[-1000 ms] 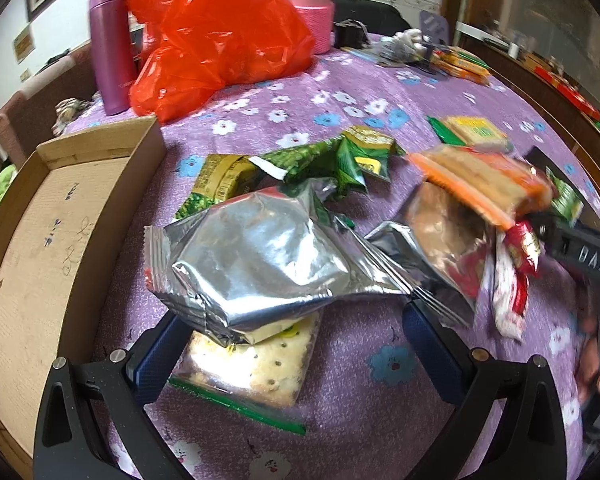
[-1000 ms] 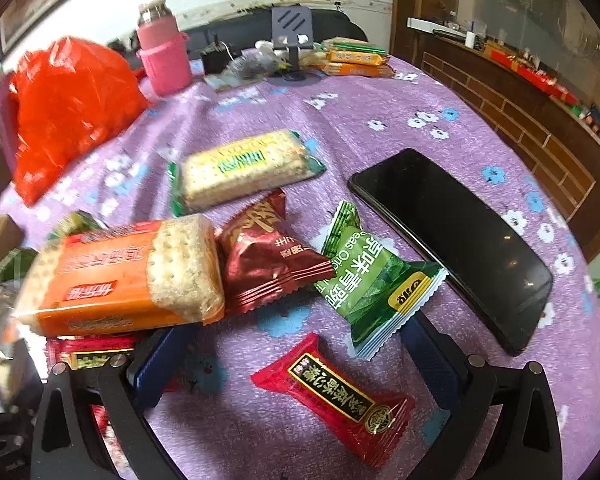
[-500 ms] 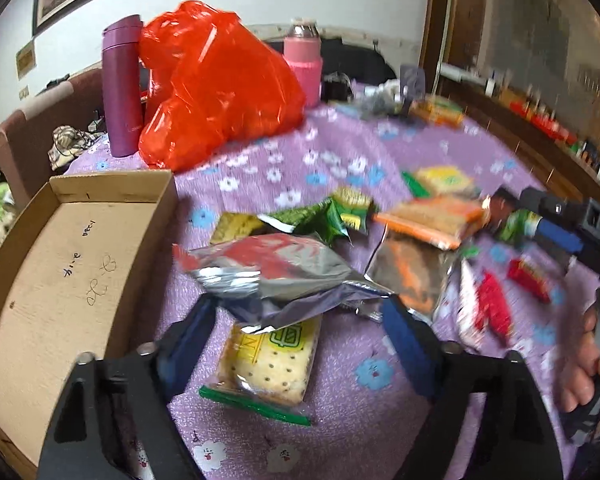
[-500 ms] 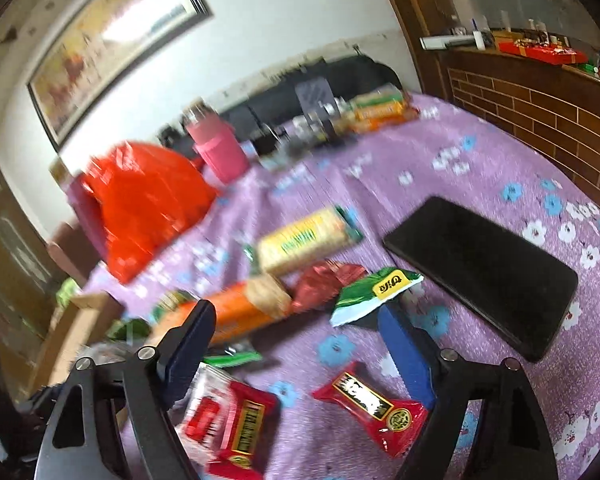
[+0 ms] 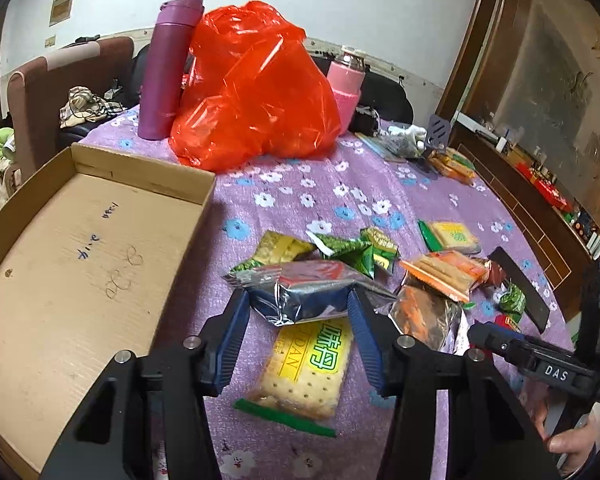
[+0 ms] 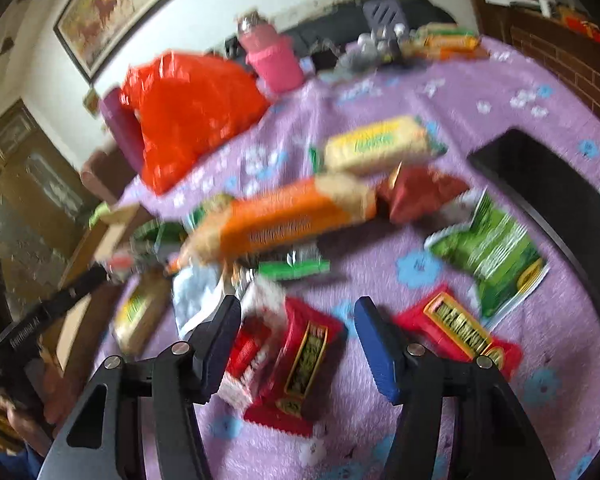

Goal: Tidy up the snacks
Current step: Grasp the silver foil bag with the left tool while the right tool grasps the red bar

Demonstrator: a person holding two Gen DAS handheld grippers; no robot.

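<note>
My left gripper [image 5: 298, 300] is closing and pinches a crumpled silver foil packet [image 5: 300, 296], held just above a yellow cracker pack [image 5: 308, 364] on the purple flowered tablecloth. An empty cardboard box [image 5: 80, 260] lies to its left. In the right wrist view, my right gripper [image 6: 298, 308] is also closing. A red snack packet [image 6: 304, 352] and a red-and-white one [image 6: 248, 352] lie on the cloth between its fingers, and the pads do not squeeze them. An orange cracker pack [image 6: 288, 216] lies beyond them.
A red plastic bag [image 5: 256, 92], a purple flask [image 5: 166, 68] and a pink flask [image 5: 346, 84] stand at the back. A black phone [image 6: 548, 200], a green packet [image 6: 496, 252] and a red bar [image 6: 460, 332] lie right of the right gripper. A hand holds each gripper.
The left jaws narrowed onto the silver packet, crumpling and raising it off the cracker pack. The right gripper swung left from the green packet to the red packets, its jaws narrowing.
</note>
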